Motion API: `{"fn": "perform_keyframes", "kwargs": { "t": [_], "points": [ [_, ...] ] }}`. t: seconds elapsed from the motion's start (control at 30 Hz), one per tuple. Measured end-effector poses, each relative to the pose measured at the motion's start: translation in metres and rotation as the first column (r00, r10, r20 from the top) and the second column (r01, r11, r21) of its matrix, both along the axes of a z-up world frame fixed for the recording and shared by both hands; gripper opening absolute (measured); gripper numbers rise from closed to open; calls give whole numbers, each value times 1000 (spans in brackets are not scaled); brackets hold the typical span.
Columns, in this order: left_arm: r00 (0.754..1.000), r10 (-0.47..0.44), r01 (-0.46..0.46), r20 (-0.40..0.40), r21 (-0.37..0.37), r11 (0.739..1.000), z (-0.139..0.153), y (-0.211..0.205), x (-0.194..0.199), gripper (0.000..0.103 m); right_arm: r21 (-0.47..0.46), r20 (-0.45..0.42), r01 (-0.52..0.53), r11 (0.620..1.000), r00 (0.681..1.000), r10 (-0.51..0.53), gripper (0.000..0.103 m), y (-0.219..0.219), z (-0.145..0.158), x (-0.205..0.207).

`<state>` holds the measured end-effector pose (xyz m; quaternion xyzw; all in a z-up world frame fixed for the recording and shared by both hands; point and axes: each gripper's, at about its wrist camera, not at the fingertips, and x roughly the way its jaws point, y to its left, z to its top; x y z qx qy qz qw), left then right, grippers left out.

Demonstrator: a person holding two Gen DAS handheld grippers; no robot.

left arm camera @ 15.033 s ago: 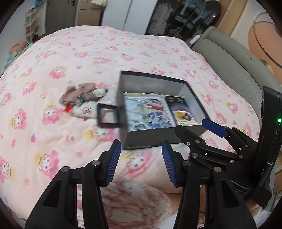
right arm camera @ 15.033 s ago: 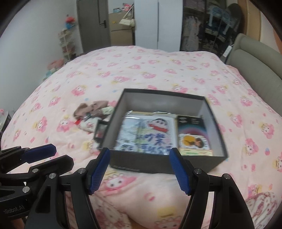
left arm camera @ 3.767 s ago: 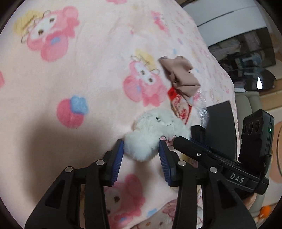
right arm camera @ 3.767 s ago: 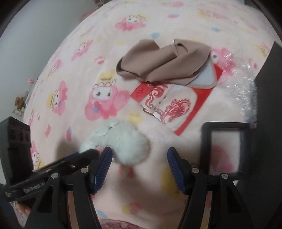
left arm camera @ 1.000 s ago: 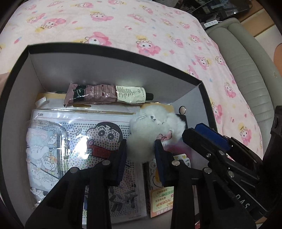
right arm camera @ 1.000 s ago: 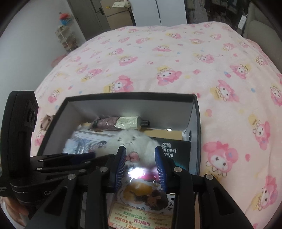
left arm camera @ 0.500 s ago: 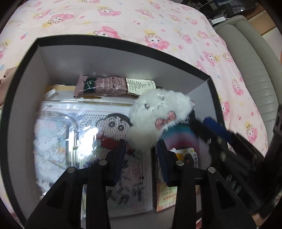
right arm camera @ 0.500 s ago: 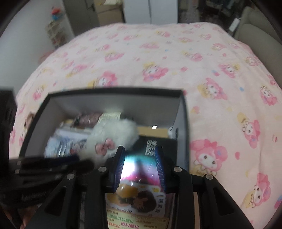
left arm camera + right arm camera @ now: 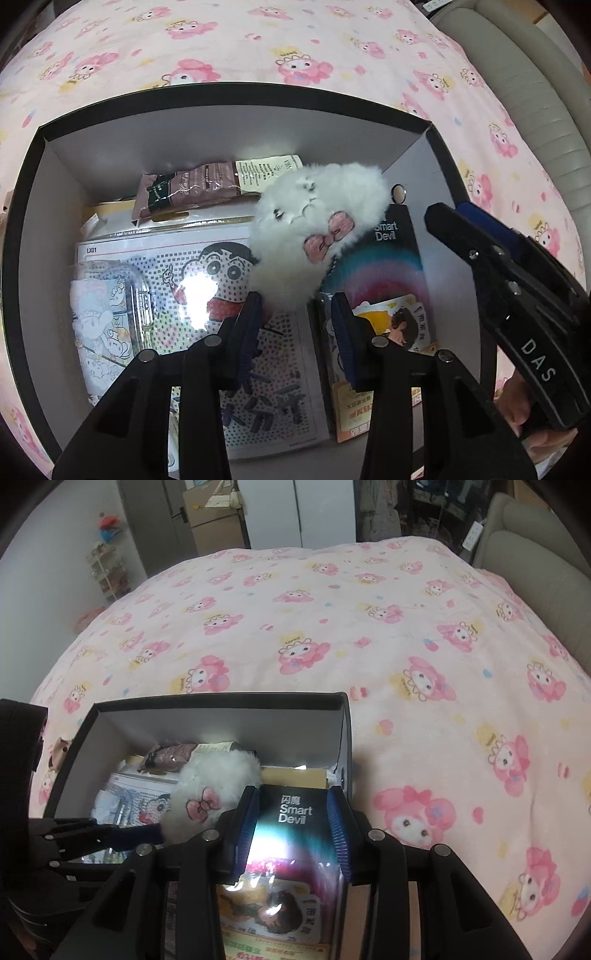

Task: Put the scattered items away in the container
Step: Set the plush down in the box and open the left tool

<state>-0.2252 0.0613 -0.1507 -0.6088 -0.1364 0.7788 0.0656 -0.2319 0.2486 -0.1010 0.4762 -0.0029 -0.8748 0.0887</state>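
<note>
- The white fluffy toy [image 9: 314, 229] lies inside the black box [image 9: 236, 96] on the bed [image 9: 369, 627], resting on the cartoon sheet [image 9: 236, 325] and the Smart Devil pack [image 9: 391, 258].
- The left tool [image 9: 295, 325] hangs just near of the toy, pads parted and clear of it, gripping nothing.
- The right tool [image 9: 293, 827] is opening over the pack, holding nothing.

The box [image 9: 236, 101] sat on the bedspread [image 9: 295, 44]. Inside, the plush toy [image 9: 314, 229] lay on the flat packets, the tube [image 9: 207, 186] behind it by the far wall, the bead kit [image 9: 192, 295] to its left, the Smart Devil pack [image 9: 391, 254] to its right.
</note>
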Motion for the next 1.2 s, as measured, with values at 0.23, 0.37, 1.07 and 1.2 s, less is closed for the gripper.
{"fn": "perform_keyframes", "kwargs": {
  "t": [0.23, 0.37, 1.07, 1.2],
  "points": [
    [998, 49, -50, -31, -27, 998, 12, -19, 12, 36, -105, 35, -115, 988, 992, 119, 34, 4, 13, 6],
    [999, 45, -45, -18, -31, 998, 7, -16, 9, 36, -9, 109, -169, 986, 980, 169, 34, -17, -5, 9],
    [976, 213, -213, -54, 6, 977, -16, -29, -40, 33, -13, 53, -8, 1000, 999, 8, 40, -13, -12, -12],
    [982, 185, -184, -32, 42, 982, -17, -22, -44, 33, -22, 87, 17, 1000, 996, -15, 43, -14, -11, -12]
  ]
}}
